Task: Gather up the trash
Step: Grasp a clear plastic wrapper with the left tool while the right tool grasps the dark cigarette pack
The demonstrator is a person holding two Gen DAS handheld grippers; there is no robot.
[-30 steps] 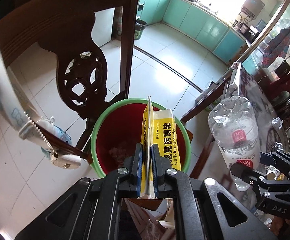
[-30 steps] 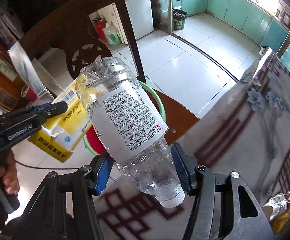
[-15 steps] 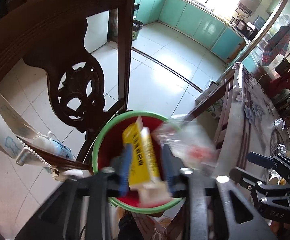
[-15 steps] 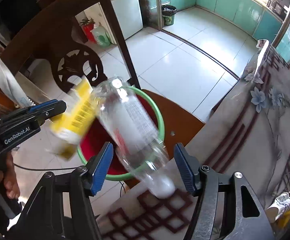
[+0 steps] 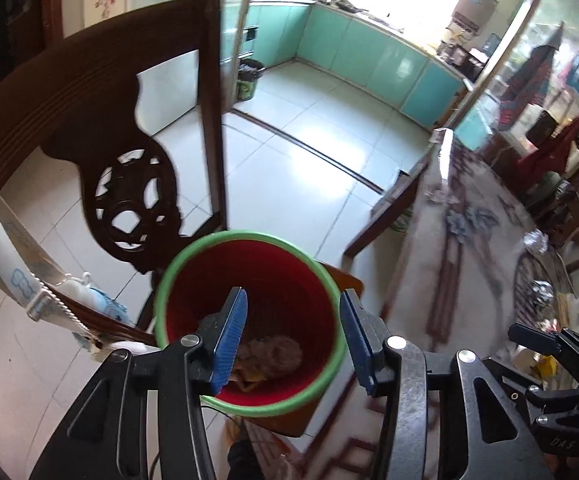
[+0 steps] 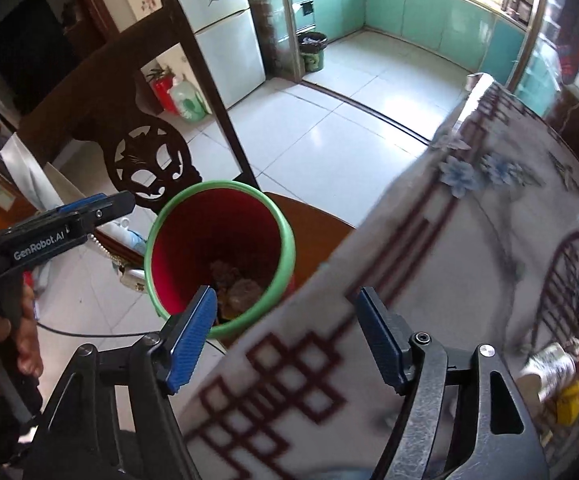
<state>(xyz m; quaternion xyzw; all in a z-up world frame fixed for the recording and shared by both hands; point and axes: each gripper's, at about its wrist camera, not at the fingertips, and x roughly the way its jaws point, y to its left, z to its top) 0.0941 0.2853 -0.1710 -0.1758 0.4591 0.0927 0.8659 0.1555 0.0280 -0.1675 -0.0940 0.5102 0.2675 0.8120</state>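
White glazed floor tiles (image 5: pixel 289 184) are being lit from the teal-cabinet kitchen (image 5: pixel 369 60). The red bin with green rim (image 5: pixel 249 404) is being carried on a wooden chair seat (image 6: pixel 313 232), beside the patterned tablecloth (image 6: pixel 429 280); brownish trash (image 5: pixel 277 356) is being held at its bottom. The left gripper (image 5: pixel 293 340) is being held spread and empty over the bin. The right gripper (image 6: pixel 289 336) is likewise spread, empty, at the table edge.

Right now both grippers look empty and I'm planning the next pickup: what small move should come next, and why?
Probably swing the right gripper toward the litter on the table, perhaps the yellow packet at its lower right. Both grippers are open and hold nothing, the left gripper hangs over the red bin, and trash still lies on the tablecloth.
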